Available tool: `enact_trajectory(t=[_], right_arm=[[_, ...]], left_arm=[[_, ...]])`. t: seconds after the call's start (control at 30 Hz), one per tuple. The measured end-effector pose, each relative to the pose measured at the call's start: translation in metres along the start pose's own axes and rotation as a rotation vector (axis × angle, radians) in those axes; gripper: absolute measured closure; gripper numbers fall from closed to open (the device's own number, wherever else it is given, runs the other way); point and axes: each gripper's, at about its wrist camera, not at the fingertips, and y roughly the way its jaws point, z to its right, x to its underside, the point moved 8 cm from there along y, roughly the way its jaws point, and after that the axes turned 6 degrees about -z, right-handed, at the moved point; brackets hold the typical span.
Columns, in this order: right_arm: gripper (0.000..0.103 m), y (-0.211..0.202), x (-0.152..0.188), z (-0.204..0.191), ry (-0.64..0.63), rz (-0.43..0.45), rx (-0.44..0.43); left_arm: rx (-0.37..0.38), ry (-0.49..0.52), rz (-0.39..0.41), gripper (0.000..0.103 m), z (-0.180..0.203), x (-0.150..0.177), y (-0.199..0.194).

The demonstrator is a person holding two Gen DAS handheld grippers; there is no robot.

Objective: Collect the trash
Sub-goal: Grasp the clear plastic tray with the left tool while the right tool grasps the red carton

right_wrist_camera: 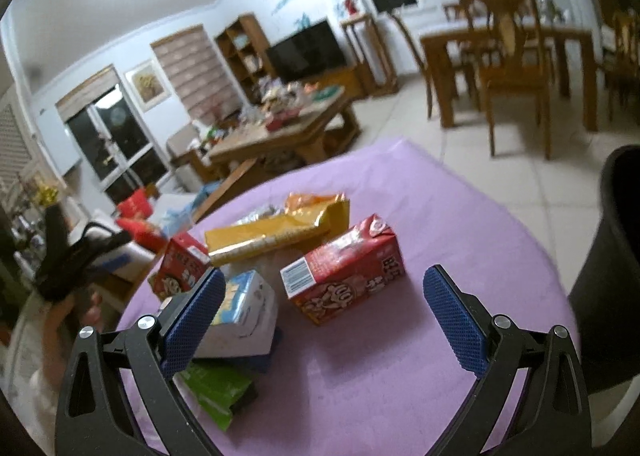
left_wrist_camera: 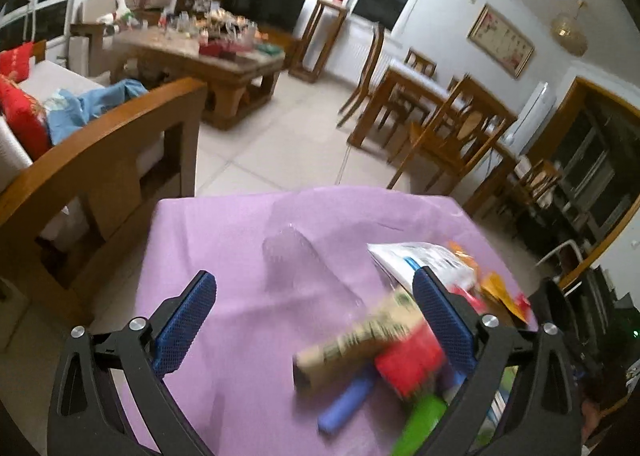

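Note:
Trash lies on a small table under a purple cloth [left_wrist_camera: 224, 240]. In the left wrist view my left gripper [left_wrist_camera: 314, 320] is open above it. Just ahead of its pads lies a clear plastic bottle [left_wrist_camera: 292, 260]. A blurred tan tube [left_wrist_camera: 352, 340], a red carton [left_wrist_camera: 412, 360] and a blue piece [left_wrist_camera: 348, 404] lie near its right finger, none gripped. In the right wrist view my right gripper [right_wrist_camera: 322, 320] is open, with a red drink carton [right_wrist_camera: 344, 276] lying just beyond its fingertips. A white and blue carton [right_wrist_camera: 244, 308] sits by its left finger. Behind are a yellow wrapper [right_wrist_camera: 276, 232] and a second red carton [right_wrist_camera: 180, 264].
A black bin [right_wrist_camera: 608, 256] stands at the table's right edge. A green packet [right_wrist_camera: 216, 388] lies near the front. A wooden sofa arm [left_wrist_camera: 112, 159] is left of the table; a cluttered coffee table [left_wrist_camera: 208, 55] and dining chairs [left_wrist_camera: 452, 127] stand beyond on the tiled floor.

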Motion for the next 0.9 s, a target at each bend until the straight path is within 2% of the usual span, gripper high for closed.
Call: enact_trajectory(t=[0.03, 0.07, 0.1, 0.17, 0.23, 0.3, 0.33, 0.37, 0.4, 0.47, 0.67, 0.77, 0.83, 0.9], right_arm=[[0.006, 0.005, -0.003, 0.003, 0.013, -0.018, -0.004], [0.008, 0.008, -0.005, 0.008, 0.019, -0.026, 0.002], [0.011, 0.010, -0.008, 0.012, 0.026, -0.031, 0.013], [0.015, 0.012, -0.016, 0.023, 0.056, -0.032, 0.024], [0.019, 0.015, -0.022, 0.032, 0.092, -0.046, 0.013], [0.022, 0.023, -0.027, 0.038, 0.128, -0.071, 0.007], [0.030, 0.029, -0.028, 0.039, 0.131, -0.092, 0.016], [0.032, 0.033, -0.029, 0.041, 0.133, -0.113, 0.021], [0.034, 0.039, -0.029, 0.040, 0.136, -0.134, 0.017], [0.035, 0.055, -0.026, 0.035, 0.139, -0.199, 0.022], [0.034, 0.072, -0.027, 0.020, 0.109, -0.225, 0.064], [0.036, 0.076, -0.023, 0.012, 0.097, -0.233, 0.054], [0.051, 0.077, -0.024, 0.005, 0.094, -0.212, 0.028], [0.060, 0.076, -0.026, 0.001, 0.088, -0.189, 0.030]], left_arm=[[-0.005, -0.007, -0.019, 0.018, 0.000, -0.003, 0.010], [-0.010, -0.013, -0.042, 0.032, -0.001, -0.006, 0.019], [-0.015, -0.017, -0.067, 0.042, -0.002, -0.006, 0.028], [-0.018, -0.028, -0.107, 0.044, -0.005, -0.007, 0.042], [-0.028, -0.029, -0.134, 0.052, -0.005, -0.005, 0.053], [-0.022, -0.038, -0.152, 0.064, -0.005, -0.001, 0.060], [-0.018, -0.044, -0.162, 0.068, -0.004, 0.003, 0.064], [-0.026, -0.041, -0.147, 0.073, -0.004, 0.003, 0.063], [-0.036, -0.036, -0.143, 0.085, -0.004, 0.004, 0.063], [-0.013, -0.047, -0.152, 0.094, -0.005, 0.010, 0.064], [0.004, -0.035, -0.147, 0.096, -0.008, 0.012, 0.057], [0.043, -0.033, -0.103, 0.100, -0.005, 0.010, 0.045], [0.079, -0.034, -0.067, 0.100, -0.001, 0.008, 0.033], [0.089, -0.020, -0.036, 0.100, 0.003, 0.008, 0.020]])
